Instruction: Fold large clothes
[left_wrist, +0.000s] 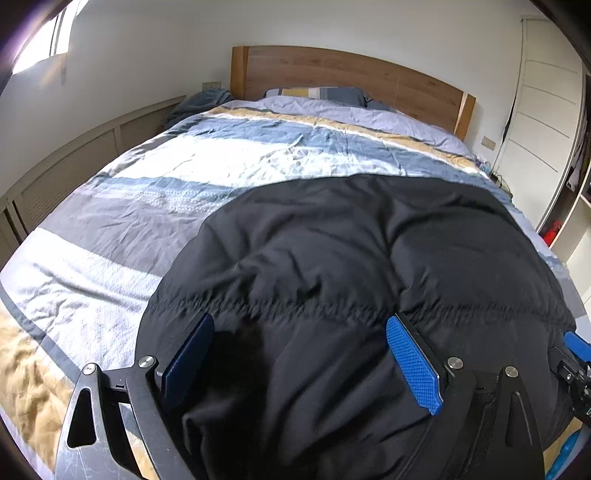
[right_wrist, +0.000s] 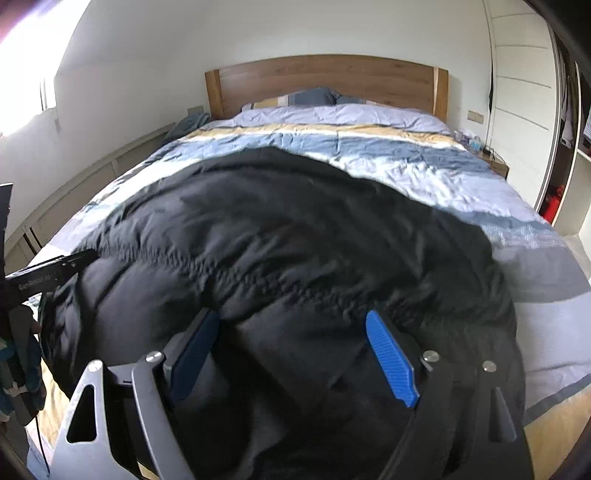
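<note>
A large black quilted jacket lies spread on the striped bed and fills the near part of both views; it also shows in the right wrist view. My left gripper has its blue-padded jaws wide apart, with the jacket's near edge bunched between them. My right gripper is also wide open, with jacket fabric between its fingers. Neither grips the cloth. The left gripper's body shows at the left edge of the right wrist view. The right gripper's blue pad shows at the right edge of the left wrist view.
The bed has a blue, white, grey and tan striped duvet. A wooden headboard and pillows stand at the far end. A low slatted cabinet runs along the left wall. White wardrobes stand at the right.
</note>
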